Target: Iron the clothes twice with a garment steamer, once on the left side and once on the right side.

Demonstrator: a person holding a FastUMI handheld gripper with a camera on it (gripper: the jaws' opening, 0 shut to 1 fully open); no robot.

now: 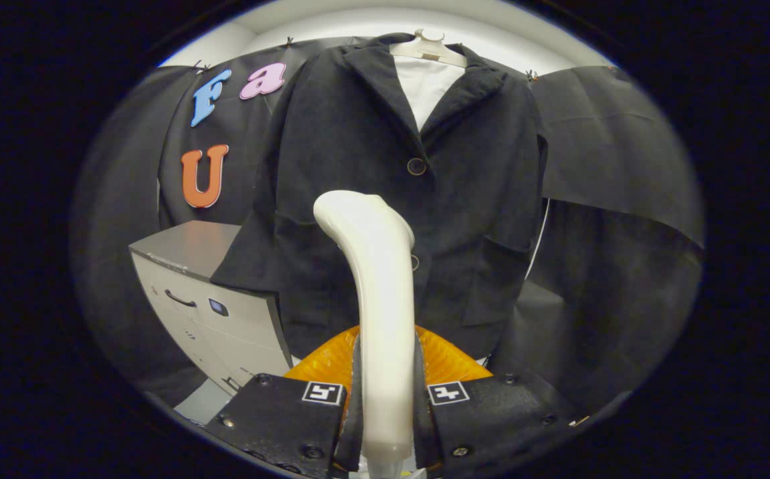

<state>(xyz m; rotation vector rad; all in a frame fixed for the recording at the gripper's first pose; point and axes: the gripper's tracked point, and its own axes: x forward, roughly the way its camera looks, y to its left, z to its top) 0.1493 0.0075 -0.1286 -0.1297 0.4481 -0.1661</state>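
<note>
A dark jacket [358, 153] hangs on a white hanger [430, 46] in front of the booth wall, with a white shirt [425, 86] showing at its open collar. My gripper [385, 392] is shut on the handle of a white garment steamer [378, 279]. The steamer rises upright between the fingers, and its head curves toward the jacket's lower front, below the top button [416, 166]. I cannot tell whether the head touches the cloth. An orange base [448, 362] shows just behind the fingers.
A grey drawer cabinet [205, 293] stands beside the jacket's sleeve, low down on the side of the coloured letters. Black cloth [611, 199] hangs behind and on the other side of the jacket.
</note>
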